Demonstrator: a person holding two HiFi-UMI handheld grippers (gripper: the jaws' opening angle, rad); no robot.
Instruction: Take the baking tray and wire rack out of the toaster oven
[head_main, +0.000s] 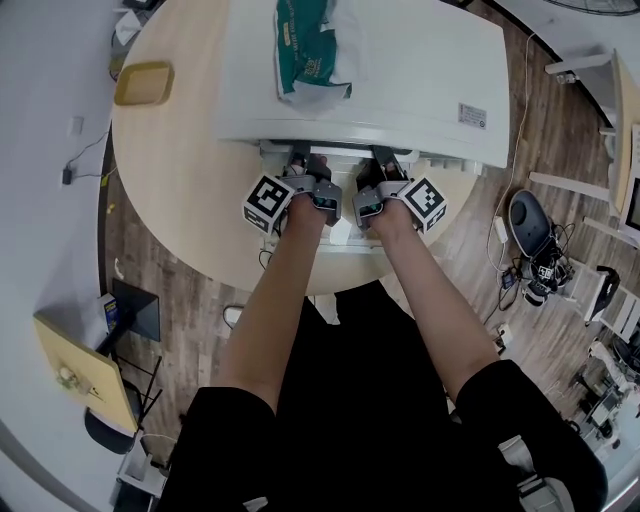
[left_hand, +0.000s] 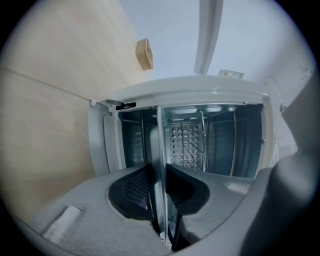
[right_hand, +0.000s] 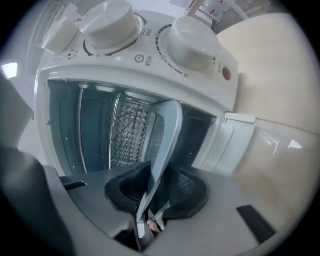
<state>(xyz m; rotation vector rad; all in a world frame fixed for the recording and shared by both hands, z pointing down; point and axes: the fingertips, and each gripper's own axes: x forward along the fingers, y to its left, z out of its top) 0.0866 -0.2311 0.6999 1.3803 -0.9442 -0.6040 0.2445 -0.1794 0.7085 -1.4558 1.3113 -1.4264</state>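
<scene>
The white toaster oven stands on the round wooden table with its door open toward me. Both grippers reach into its mouth side by side. The baking tray is a thin grey metal sheet, seen edge-on between the jaws in both gripper views. My left gripper is shut on its front rim. My right gripper is shut on the same tray further right. Behind the tray, the wire rack sits inside the oven cavity.
A green-and-white bag lies on top of the oven. A yellow dish sits on the table at the far left. Two white knobs stick out of the oven's control panel. The open door lies under my wrists.
</scene>
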